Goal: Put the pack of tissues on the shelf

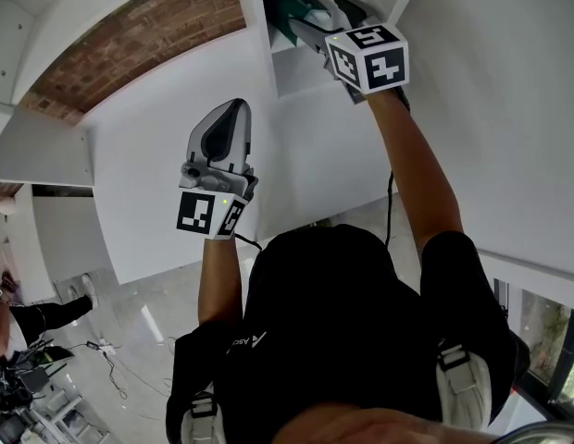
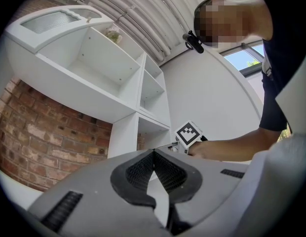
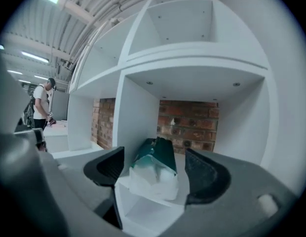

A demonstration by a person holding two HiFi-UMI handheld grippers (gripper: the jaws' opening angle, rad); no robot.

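The pack of tissues (image 3: 158, 157), green and white, lies on the floor of a compartment of the white shelf (image 3: 143, 107). My right gripper (image 3: 154, 168) is open, with a pad on either side of the pack and a gap on both sides. In the head view the right gripper (image 1: 307, 26) reaches up into that compartment, where the green pack (image 1: 289, 12) shows. My left gripper (image 1: 233, 109) is held lower and to the left of it, in front of the shelf's white side. Its jaws are shut, tips touching, on nothing (image 2: 154, 153).
The shelf (image 2: 143, 98) has several open compartments backed by a brick wall (image 3: 190, 125). A person (image 3: 42, 105) stands far off to the left. Another person's arm and some gear on the floor (image 1: 28, 340) are at the lower left.
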